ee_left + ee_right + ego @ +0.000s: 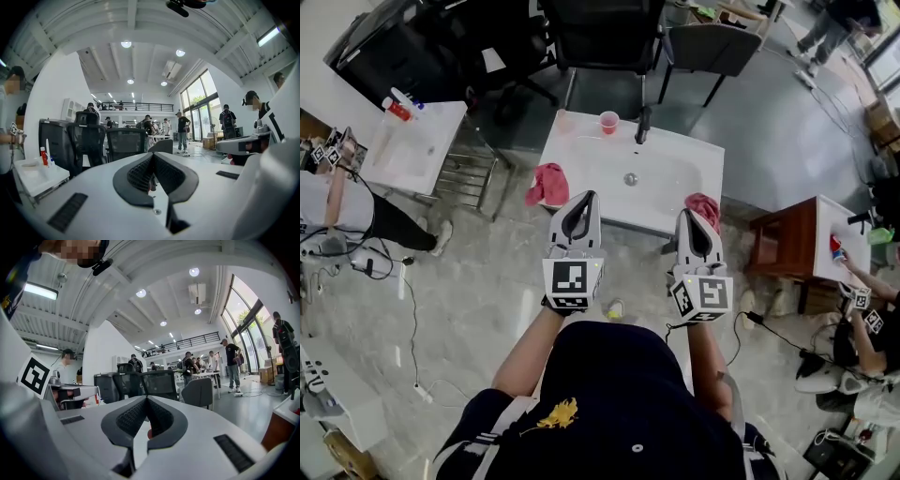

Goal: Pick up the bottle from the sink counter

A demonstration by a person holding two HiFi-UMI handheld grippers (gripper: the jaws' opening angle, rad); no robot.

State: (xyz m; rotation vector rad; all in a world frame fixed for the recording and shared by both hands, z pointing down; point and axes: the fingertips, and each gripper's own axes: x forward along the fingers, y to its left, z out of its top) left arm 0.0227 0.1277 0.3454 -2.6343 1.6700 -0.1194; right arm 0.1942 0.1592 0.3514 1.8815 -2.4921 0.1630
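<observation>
A white sink counter (581, 141) stands ahead of me in the head view. At its back edge sits a small pink-red container (608, 122), beside the black faucet (642, 125). Two pink cloths lie on the counter, one at the left front (548, 184) and one at the right front (703, 206). My left gripper (586, 197) and right gripper (687, 217) are held side by side over the counter's near edge, both pointing forward. In each gripper view the jaws meet at the tips, left gripper (152, 157) and right gripper (146, 399), with nothing held.
Black office chairs (609, 33) stand behind the sink. A white side table (412, 145) with a red-capped bottle (397, 110) is at the left, and a wooden table (787, 248) at the right. People stand at both sides. Cables (412, 319) trail across the floor.
</observation>
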